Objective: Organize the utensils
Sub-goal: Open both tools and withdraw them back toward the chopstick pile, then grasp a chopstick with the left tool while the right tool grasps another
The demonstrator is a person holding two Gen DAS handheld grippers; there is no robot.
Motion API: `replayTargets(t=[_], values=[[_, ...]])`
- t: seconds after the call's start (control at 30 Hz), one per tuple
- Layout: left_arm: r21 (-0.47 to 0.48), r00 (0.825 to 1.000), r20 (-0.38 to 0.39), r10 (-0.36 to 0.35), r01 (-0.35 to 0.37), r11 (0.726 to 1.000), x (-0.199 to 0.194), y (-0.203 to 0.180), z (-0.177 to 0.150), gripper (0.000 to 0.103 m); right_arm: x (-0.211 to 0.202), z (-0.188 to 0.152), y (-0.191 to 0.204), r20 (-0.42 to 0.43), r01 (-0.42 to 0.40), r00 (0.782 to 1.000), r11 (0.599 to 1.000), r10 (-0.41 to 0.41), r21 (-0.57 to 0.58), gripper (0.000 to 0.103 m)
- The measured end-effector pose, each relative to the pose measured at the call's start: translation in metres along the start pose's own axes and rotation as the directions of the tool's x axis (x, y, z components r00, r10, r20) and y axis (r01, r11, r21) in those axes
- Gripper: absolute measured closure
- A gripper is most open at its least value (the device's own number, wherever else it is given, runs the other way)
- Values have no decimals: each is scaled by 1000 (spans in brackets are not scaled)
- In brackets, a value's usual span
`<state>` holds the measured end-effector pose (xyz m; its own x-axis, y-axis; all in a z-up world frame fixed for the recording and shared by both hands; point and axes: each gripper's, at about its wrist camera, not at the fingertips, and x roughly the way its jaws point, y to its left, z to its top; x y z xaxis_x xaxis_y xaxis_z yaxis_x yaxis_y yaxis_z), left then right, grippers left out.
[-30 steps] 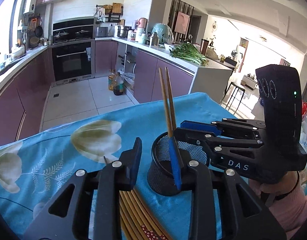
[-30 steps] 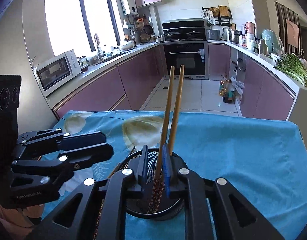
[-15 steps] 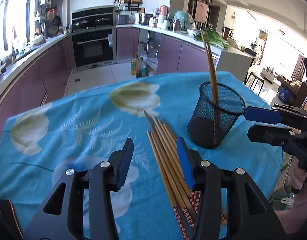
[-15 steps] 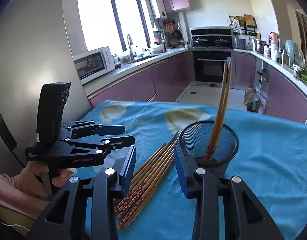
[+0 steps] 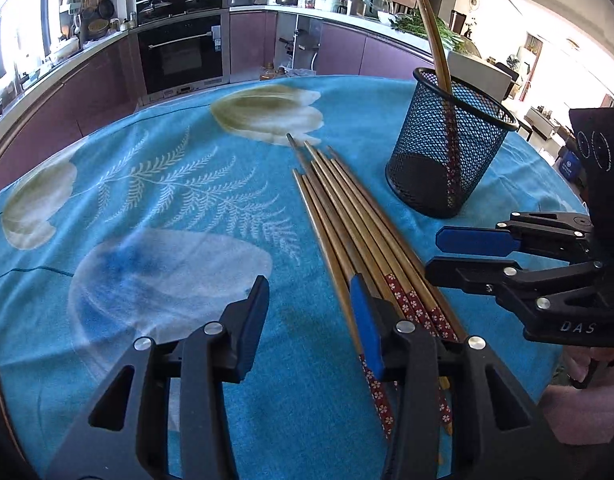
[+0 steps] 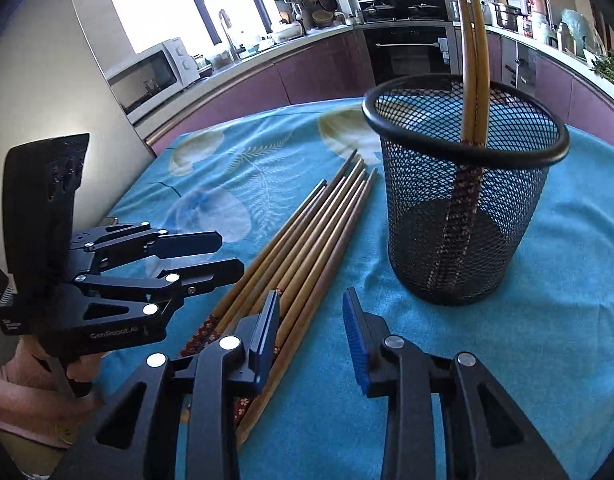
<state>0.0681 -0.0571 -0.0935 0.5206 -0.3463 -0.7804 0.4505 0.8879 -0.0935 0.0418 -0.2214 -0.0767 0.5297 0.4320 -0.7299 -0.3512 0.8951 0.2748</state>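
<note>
A black mesh cup [image 5: 447, 148] stands on the blue tablecloth with two wooden chopsticks [image 5: 437, 44] leaning in it; the cup also shows in the right wrist view [image 6: 463, 200]. Several wooden chopsticks [image 5: 347, 220] with red flowered ends lie in a bundle beside the cup, also in the right wrist view [image 6: 307, 248]. My left gripper [image 5: 307, 312] is open and empty, its right finger over the bundle's near end. My right gripper [image 6: 311, 324] is open and empty, low over the bundle's near end; it also shows in the left wrist view [image 5: 455, 254].
The round table [image 5: 147, 200] has a blue flowered cloth and drops off at its edges. A kitchen with an oven [image 5: 183, 52], purple cabinets and a microwave [image 6: 151, 76] lies beyond.
My right gripper let go of the two chopsticks in the cup and opened. Both grippers drew back from the cup and came down toward the bundle on the cloth.
</note>
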Motion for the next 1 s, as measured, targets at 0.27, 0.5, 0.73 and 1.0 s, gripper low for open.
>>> replayTargets(t=[0.27, 0.5, 0.73, 1.0], values=[[19, 1000, -9, 11, -11, 1000, 4, -4, -3, 62, 10, 0, -2, -9, 45, 999, 999, -45, 0, 74], [21, 1000, -19, 24, -24, 1000, 8, -5, -1, 62, 12, 2, 0, -16, 72, 997, 997, -72, -16, 76], [29, 999, -34, 37, -36, 999, 10, -2, -3, 69, 13, 4, 5, -26, 116, 993, 992, -118, -43, 77], [8, 999, -36, 21, -21, 1000, 20, 1, 6, 71, 25, 13, 4, -12, 136, 991, 991, -136, -15, 80]])
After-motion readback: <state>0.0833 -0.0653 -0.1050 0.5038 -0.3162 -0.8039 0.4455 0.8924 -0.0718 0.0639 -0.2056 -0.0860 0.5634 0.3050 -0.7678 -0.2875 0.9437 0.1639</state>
